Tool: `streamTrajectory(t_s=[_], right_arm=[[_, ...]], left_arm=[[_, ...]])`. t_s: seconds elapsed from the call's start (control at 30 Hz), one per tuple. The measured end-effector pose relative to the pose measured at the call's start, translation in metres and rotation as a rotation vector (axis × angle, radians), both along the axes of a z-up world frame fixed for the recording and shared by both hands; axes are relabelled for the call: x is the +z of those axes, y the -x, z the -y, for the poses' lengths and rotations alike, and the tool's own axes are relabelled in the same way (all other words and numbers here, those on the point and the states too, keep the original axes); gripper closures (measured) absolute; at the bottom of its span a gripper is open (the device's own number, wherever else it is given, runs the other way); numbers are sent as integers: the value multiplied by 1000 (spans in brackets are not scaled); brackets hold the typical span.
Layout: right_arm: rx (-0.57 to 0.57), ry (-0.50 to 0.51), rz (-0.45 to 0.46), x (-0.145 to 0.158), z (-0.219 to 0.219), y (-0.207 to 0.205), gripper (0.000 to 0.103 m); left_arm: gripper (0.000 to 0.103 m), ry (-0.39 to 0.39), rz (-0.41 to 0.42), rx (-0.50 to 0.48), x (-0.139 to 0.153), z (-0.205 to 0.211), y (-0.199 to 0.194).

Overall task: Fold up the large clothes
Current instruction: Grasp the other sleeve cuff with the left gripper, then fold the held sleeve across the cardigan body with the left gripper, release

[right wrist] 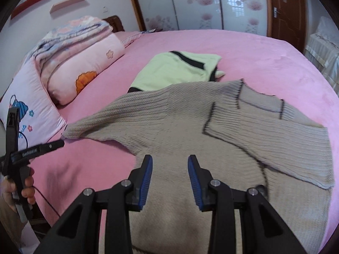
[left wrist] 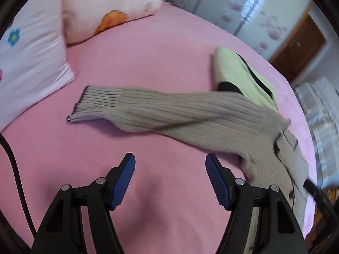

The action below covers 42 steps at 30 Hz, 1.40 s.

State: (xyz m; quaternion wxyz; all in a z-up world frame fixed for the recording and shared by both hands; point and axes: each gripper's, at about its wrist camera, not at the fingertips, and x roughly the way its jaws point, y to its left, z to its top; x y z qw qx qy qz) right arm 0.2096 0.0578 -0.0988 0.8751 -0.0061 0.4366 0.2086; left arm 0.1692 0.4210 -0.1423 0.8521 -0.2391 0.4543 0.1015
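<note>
A beige ribbed knit sweater (right wrist: 180, 122) with dark trim lies on the pink bed (right wrist: 264, 53). One sleeve (left wrist: 118, 108) stretches out to the left; the other sleeve (right wrist: 264, 135) is folded across the body. My left gripper (left wrist: 170, 165) is open and empty above bare sheet, just short of the outstretched sleeve. My right gripper (right wrist: 170, 165) is open and empty over the sweater's lower body. The left gripper (right wrist: 31, 150) also shows at the left edge of the right wrist view, held by a hand.
A folded light-green garment (right wrist: 173, 69) with black trim lies behind the sweater. Pink pillows (right wrist: 84, 67) and a folded blanket (right wrist: 70, 36) are stacked at the bed's left. A white flowered pillow (left wrist: 31, 67) lies left. Wardrobe doors (right wrist: 201, 4) stand behind.
</note>
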Motion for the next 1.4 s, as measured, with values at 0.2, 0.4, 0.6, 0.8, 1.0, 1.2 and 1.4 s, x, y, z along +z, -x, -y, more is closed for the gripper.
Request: streamTrajectory(t_s=[0.2, 0.4, 0.6, 0.8, 1.0, 1.2, 1.4], right_arm=[[43, 46, -33, -25, -29, -4, 68], [49, 77, -61, -43, -27, -5, 68], [53, 106, -74, -55, -15, 3, 68], [38, 126, -67, -57, 11, 13, 68], [-56, 86, -70, -51, 58, 14, 68], [-200, 52, -78, -49, 120, 10, 68], [-307, 54, -105, -60, 177, 7, 68]], left_arm=[[36, 111, 11, 141, -33, -50, -25], [39, 245, -13, 280, -74, -81, -47], [91, 114, 77, 287, -47, -48, -64], [92, -9, 271, 12, 25, 54, -73], [92, 41, 341, -324, 57, 183, -79], [92, 97, 253, -535, 17, 301, -83], [92, 173, 112, -652, -49, 384, -71]])
